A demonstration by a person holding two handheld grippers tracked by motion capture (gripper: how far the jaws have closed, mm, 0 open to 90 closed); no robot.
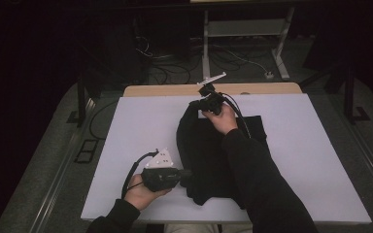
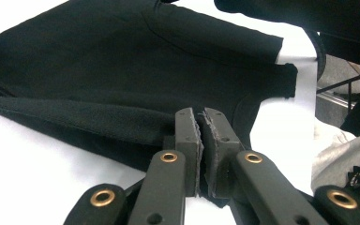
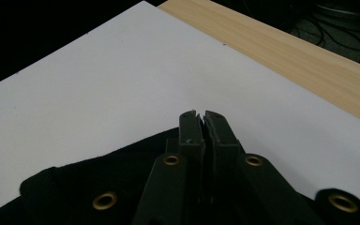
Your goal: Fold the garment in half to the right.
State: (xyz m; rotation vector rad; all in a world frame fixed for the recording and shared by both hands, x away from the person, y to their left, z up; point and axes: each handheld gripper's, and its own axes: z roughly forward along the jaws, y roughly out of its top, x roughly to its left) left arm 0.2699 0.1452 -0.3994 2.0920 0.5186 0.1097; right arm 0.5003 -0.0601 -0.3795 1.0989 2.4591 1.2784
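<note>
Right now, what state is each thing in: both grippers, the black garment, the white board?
left gripper: jaws shut, pinching the near edge of the black garment.
right gripper: jaws shut at the garment's far edge; whether cloth is caught between the pads cannot be told.
black garment: partly folded, lying on the board, bunched at its left side.
white board: flat on the wooden table, bare around the garment.

Black garment (image 1: 209, 160) on white-topped table (image 1: 126, 126)
</note>
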